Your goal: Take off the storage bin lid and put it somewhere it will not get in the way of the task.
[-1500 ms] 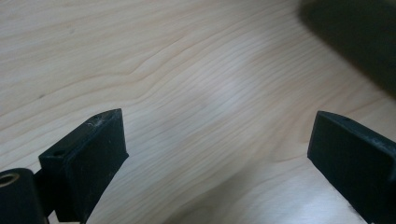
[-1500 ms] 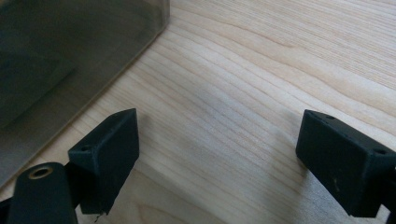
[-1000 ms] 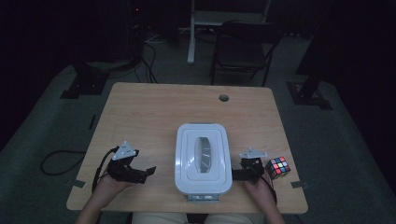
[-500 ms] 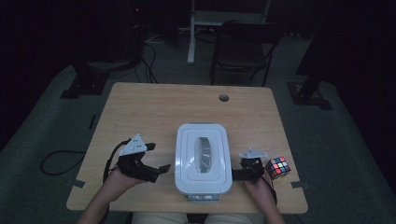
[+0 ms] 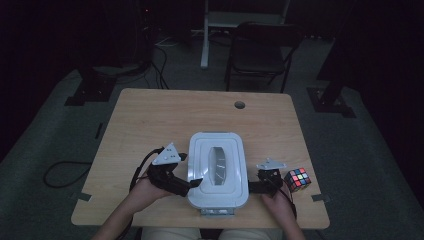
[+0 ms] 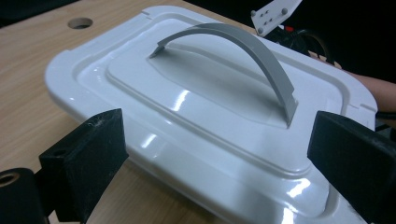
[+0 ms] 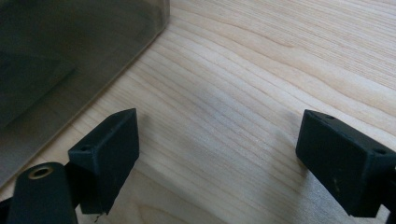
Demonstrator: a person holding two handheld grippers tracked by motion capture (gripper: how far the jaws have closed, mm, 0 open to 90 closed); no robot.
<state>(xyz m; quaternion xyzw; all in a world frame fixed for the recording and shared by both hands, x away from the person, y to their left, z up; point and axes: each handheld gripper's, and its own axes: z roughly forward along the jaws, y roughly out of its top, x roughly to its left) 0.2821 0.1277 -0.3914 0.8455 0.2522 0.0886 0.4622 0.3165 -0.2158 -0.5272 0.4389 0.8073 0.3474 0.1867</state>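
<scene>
The wooden table (image 5: 150, 125) takes up the middle of the high view, with a small round hole (image 5: 239, 105) near its far edge, upper centre of the frame. Sitting at lower centre is the white lidded box (image 5: 217, 170), long side running up the frame, an arched grey handle (image 5: 218, 161) across the middle of its lid.

Here's the left gripper (image 5: 192, 184), at the lower left of the box, its tips right at the box's left rim near the lower corner. In the left gripper view its two black jaws stand wide apart, one at lower left and one at lower right of the frame, with the white lid (image 6: 196, 107) and the grey arch (image 6: 243, 51) spread between and beyond them. Nothing is held.

Over to the right gripper (image 5: 251, 187), low at the right side of the box, pointing in at its wall. In the right gripper view its jaws are spread wide too, bare wood grain (image 7: 243, 93) between them and the dark side of the box (image 7: 70, 60) at upper left. Whether the tips touch the box, I cannot tell.

Smallest of all: a colour cube (image 5: 297, 179), just right of the right gripper, lower right of the table.
</scene>
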